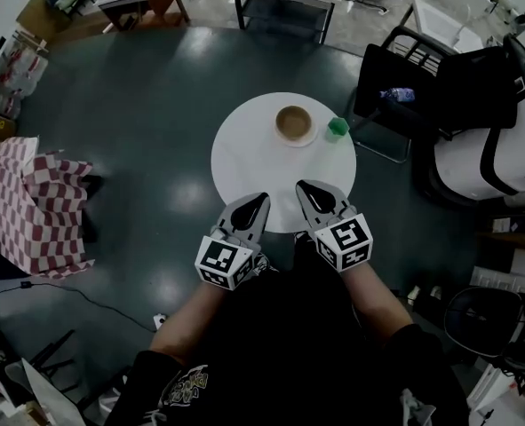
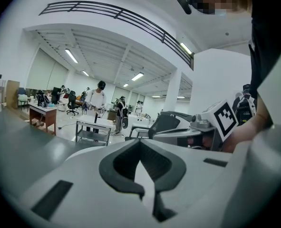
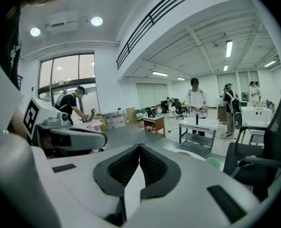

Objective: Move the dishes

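**Both grippers closed and empty at the near edge of the table**

In the head view, a round white table (image 1: 244,153) is seen on a dark floor (image 1: 147,105). A brown bowl (image 1: 293,121) is set on a white saucer (image 1: 310,137) on the far half of the table, a little right of its middle. A small green cup (image 1: 337,129) is placed just beside the saucer, on its right, close to the table's edge. Whether cup and saucer touch cannot be told.

The left gripper (image 1: 261,199) and the right gripper (image 1: 303,186) are held side by side over the near edge of the table. Both are pointed toward the dishes and kept well apart from them. Their tips are near each other but not touching, and the marker cubes are turned up toward the camera.

In the left gripper view, the jaws are seen pressed together, with the dark pads meeting at the tip and nothing caught between them. In the right gripper view, the jaws are likewise closed on themselves and nothing is held. No dish is touched by either gripper.

A black chair (image 1: 395,78) is stood just right of the table. A red-and-white checked cloth (image 1: 35,207) is seen well off to the left.
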The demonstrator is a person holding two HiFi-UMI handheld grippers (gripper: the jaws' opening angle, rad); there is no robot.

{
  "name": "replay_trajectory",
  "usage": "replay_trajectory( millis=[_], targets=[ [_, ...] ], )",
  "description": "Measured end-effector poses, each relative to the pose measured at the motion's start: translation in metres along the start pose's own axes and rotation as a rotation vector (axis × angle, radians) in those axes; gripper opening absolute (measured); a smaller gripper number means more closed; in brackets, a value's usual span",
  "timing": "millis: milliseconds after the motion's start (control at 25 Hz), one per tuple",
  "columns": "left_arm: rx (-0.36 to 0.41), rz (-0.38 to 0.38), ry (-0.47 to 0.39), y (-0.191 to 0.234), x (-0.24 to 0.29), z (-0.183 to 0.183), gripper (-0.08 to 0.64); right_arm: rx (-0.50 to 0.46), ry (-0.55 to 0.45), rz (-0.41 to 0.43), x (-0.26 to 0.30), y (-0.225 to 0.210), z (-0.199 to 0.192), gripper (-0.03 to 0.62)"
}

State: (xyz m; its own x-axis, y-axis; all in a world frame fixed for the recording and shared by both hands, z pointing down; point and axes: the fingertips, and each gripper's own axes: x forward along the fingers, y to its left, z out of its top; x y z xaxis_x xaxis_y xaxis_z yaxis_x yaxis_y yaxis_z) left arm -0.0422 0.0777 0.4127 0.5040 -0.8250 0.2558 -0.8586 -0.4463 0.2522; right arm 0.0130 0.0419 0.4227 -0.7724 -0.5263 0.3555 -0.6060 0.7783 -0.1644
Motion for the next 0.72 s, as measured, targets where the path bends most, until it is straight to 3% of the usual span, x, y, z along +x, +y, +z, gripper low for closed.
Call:
replay_trajectory(
  millis=[320, 720],
  targets=[
    [0.008, -0.006, -0.002, -0.016, -0.033, -0.015, 0.005, -0.003, -0.006, 0.02, -0.022, 0.047, -0.012, 0.023],
    [0.026, -0.021, -0.019, -0.03, -0.048, -0.019, 0.005, -0.008, -0.031, -0.016, -0.039, 0.059, -0.016, 0.021]
  ],
)
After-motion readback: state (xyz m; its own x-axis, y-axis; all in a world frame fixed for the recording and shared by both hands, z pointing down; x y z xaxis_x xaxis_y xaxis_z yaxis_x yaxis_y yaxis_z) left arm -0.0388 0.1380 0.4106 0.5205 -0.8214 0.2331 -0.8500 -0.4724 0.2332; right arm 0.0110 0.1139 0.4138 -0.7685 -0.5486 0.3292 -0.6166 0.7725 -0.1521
